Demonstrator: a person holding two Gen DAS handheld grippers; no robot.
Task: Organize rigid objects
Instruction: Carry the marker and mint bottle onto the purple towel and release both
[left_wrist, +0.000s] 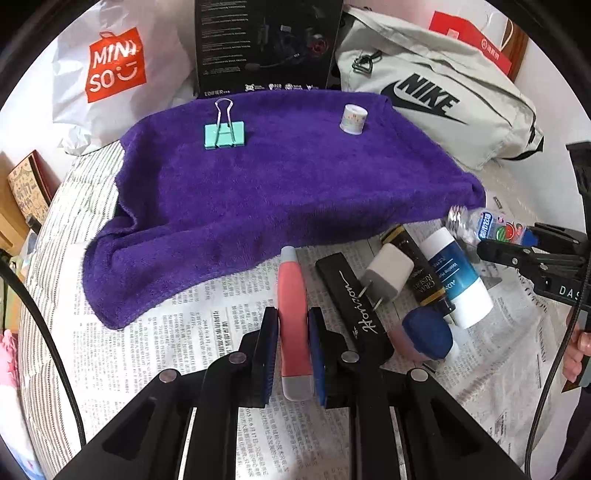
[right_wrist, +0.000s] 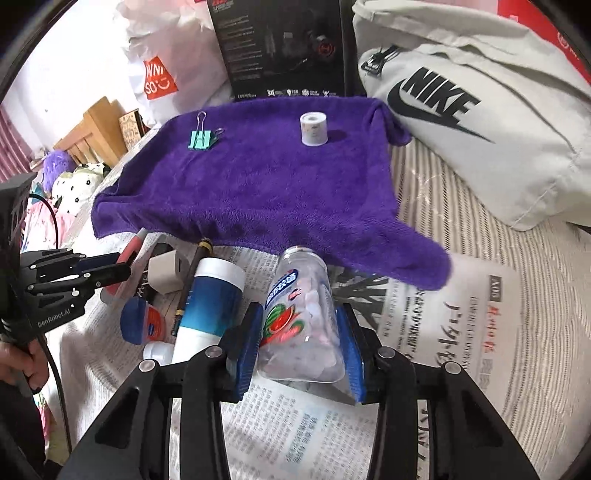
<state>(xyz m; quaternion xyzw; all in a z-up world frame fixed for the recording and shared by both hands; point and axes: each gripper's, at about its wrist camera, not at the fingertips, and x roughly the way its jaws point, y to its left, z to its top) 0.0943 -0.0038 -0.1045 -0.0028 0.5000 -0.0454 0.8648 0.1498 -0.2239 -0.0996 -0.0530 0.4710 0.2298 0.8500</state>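
My left gripper (left_wrist: 293, 354) clamped on the coral tube (left_wrist: 293, 325), my right gripper (right_wrist: 301, 345) gripping the clear candy bottle (right_wrist: 301, 321), both on newspaper (left_wrist: 155, 350) beside the purple towel (left_wrist: 258, 192)

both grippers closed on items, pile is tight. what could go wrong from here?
1. The right gripper holds the clear candy bottle, whose walls look smooth, with its neck tilted toward the purple towel; it may slip or twist.
2. The left gripper holds the pink tube close beside the black Horizon case; lifting could drag the case or nudge the white charger.
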